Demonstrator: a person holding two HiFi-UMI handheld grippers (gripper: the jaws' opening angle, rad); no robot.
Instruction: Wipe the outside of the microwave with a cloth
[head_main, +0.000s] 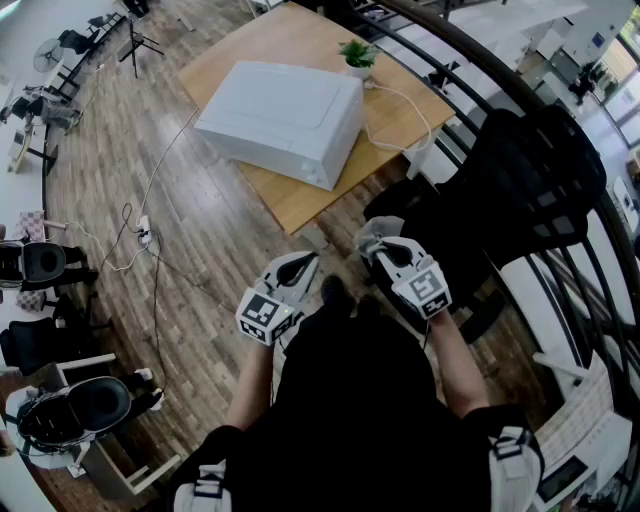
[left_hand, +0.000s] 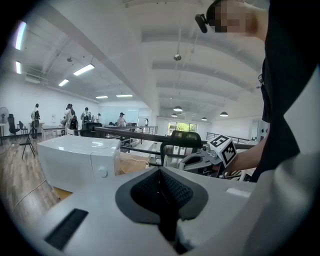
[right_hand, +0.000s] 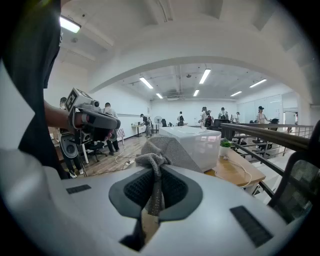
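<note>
Cloth (right_hand: 167, 150), grey and knitted, pinched by a thin fold between closed jaws of right gripper (right_hand: 155, 190); left gripper (left_hand: 160, 192) closed on nothing. White boxy microwave (head_main: 285, 120) well ahead on wooden table (head_main: 290, 45). Might slip free under wiping pressure, hold being slight.

Both forearms are bent, holding the grippers side by side, close before the torso. The left gripper (left_hand: 160, 186) has its jaws pressed together, empty. The right gripper (right_hand: 154, 192) pinches a grey cloth (right_hand: 167, 150).
</note>
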